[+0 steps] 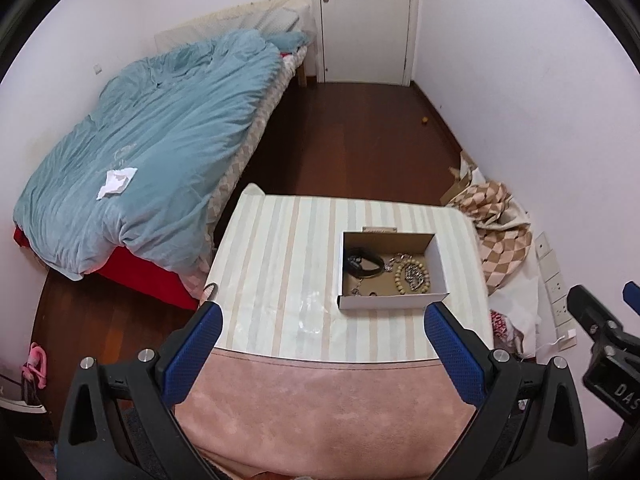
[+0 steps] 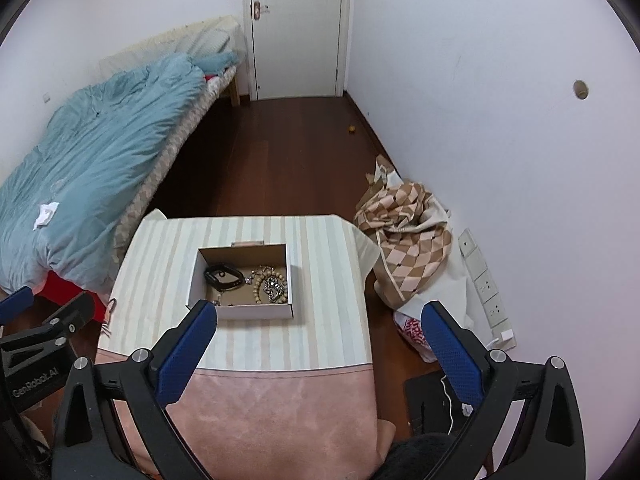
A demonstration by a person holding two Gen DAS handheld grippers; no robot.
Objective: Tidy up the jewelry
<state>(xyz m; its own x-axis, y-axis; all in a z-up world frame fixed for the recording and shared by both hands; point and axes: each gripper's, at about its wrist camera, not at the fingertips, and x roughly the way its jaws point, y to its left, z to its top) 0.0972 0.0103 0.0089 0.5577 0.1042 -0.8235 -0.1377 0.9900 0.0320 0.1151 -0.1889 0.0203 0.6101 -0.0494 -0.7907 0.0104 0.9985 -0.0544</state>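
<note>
An open cardboard box [image 1: 392, 302] [image 2: 256, 312] sits on the striped table [image 1: 280, 264] [image 2: 328, 280]. Inside lie a black band [image 1: 362, 266] [image 2: 222, 276], a beige bead bracelet [image 1: 400, 280] [image 2: 258, 292], a silver chain piece [image 1: 414, 276] [image 2: 274, 288] and small items near the front wall. My left gripper [image 1: 323, 316] is open and empty, held above the table's near side, short of the box. My right gripper [image 2: 320, 316] is open and empty, above the table's right edge, its left finger [image 2: 188, 344] overlapping the box's front corner.
A pink cloth [image 1: 320, 408] [image 2: 272, 416] covers the table's near part. A bed with a blue duvet [image 1: 152, 152] [image 2: 92, 168] stands left. Checkered fabric [image 1: 500, 232] [image 2: 408, 248] is heaped right by the wall. Dark wood floor [image 1: 352, 136] leads to a white door [image 1: 364, 20].
</note>
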